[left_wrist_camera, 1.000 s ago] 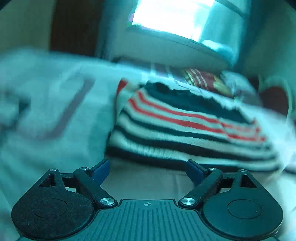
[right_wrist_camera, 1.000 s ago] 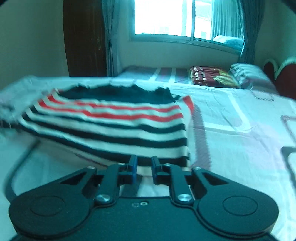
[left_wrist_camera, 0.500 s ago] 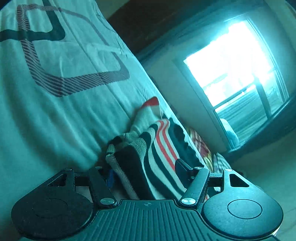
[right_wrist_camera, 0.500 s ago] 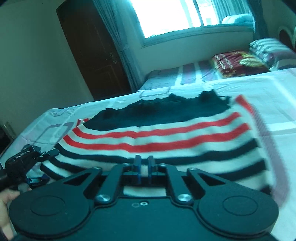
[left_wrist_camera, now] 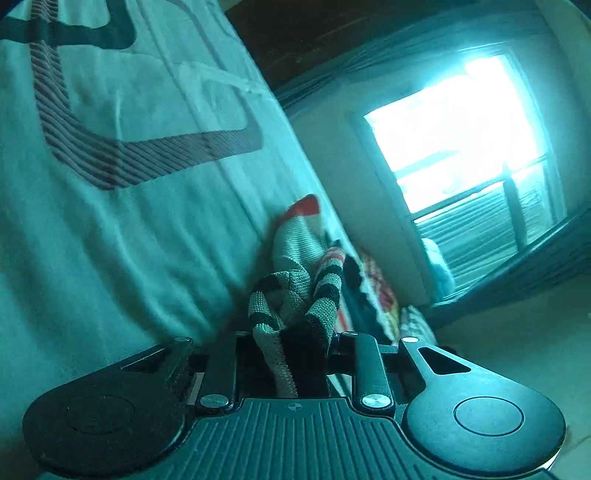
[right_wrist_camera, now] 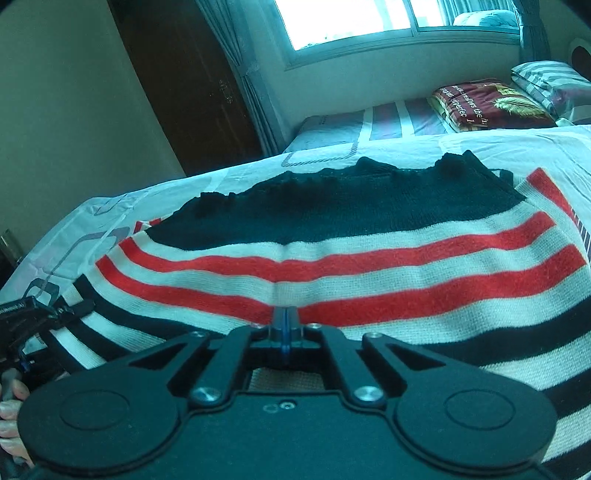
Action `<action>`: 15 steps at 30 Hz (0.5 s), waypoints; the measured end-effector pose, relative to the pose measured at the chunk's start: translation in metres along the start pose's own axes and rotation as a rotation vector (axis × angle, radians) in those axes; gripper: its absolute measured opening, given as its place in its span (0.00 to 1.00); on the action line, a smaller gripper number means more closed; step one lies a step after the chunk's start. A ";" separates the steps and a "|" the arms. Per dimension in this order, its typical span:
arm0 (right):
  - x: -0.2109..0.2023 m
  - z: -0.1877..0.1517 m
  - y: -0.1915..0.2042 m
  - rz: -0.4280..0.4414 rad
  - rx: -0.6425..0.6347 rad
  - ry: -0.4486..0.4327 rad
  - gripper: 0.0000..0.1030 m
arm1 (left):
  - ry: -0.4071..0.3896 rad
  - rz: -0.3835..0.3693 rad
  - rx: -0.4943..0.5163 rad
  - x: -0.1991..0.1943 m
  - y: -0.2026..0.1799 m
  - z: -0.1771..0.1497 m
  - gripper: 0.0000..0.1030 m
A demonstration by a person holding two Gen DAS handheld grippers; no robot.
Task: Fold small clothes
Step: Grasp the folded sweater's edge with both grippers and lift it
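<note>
A striped knit sweater point(right_wrist_camera: 369, 273), banded in black, red and cream, is spread over a bed point(right_wrist_camera: 461, 147) covered by a pale sheet printed with rounded grey shapes. In the right wrist view the garment fills most of the frame, its black top part lying furthest from the camera and the red stripes running across the middle.

The right gripper point(right_wrist_camera: 285, 328) is seen at the near edge of the sweater with its jaws pressed together; a ridge in the knit rises just ahead of the tips, so a fold of the fabric appears to be pinched, though the contact itself is hidden behind the blue pads.

In the left wrist view, which is strongly tilted, a bunched corner of the sweater point(left_wrist_camera: 295, 306) is drawn between the jaws of the left gripper point(left_wrist_camera: 291, 343) and is clamped there, the cloth twisting up from the sheet point(left_wrist_camera: 110, 221). The left gripper point(right_wrist_camera: 33, 317) is also visible at the left edge of the right wrist view, at the sweater's side.

Beyond the bed, a bright window point(right_wrist_camera: 351, 22), curtains point(right_wrist_camera: 240, 74), a dark wooden door point(right_wrist_camera: 177, 85), a folded red blanket point(right_wrist_camera: 487, 103) and a striped pillow point(right_wrist_camera: 550, 85) are seen.
</note>
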State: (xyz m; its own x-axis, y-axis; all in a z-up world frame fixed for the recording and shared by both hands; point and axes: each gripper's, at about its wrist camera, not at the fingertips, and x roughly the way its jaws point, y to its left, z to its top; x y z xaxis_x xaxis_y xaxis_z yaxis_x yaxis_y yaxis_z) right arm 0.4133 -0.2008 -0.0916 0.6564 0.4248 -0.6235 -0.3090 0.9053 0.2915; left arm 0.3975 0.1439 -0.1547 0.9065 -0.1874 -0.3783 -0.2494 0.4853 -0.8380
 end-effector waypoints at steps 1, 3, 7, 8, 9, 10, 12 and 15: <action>0.000 0.000 0.001 -0.005 -0.006 0.001 0.00 | 0.000 -0.013 0.026 -0.001 -0.004 0.003 0.22; 0.001 0.000 0.002 -0.009 -0.010 0.003 0.00 | 0.002 -0.060 0.068 -0.005 -0.021 0.005 0.22; 0.001 -0.002 0.004 -0.012 -0.028 -0.006 0.00 | 0.030 -0.174 0.156 -0.009 -0.079 0.012 0.21; 0.001 -0.002 0.005 -0.016 -0.039 -0.010 0.00 | 0.040 -0.205 0.187 -0.009 -0.096 0.011 0.22; 0.001 -0.003 0.006 -0.018 -0.047 -0.014 0.00 | 0.051 -0.237 0.216 -0.007 -0.114 0.009 0.21; 0.001 -0.004 0.005 -0.016 -0.041 -0.019 0.00 | 0.072 -0.271 0.244 -0.006 -0.132 0.004 0.21; -0.001 -0.005 0.000 0.001 -0.002 -0.025 0.00 | 0.134 -0.338 0.305 0.001 -0.169 -0.011 0.22; -0.014 -0.001 -0.019 0.057 0.125 -0.031 0.00 | 0.234 -0.380 0.402 0.018 -0.218 -0.047 0.22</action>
State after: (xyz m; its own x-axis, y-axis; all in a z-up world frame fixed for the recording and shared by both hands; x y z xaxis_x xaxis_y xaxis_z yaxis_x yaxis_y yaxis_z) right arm 0.4089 -0.2241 -0.0894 0.6622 0.4734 -0.5809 -0.2591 0.8720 0.4153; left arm 0.4518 -0.0049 0.0029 0.7964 -0.5719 -0.1964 0.2669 0.6239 -0.7345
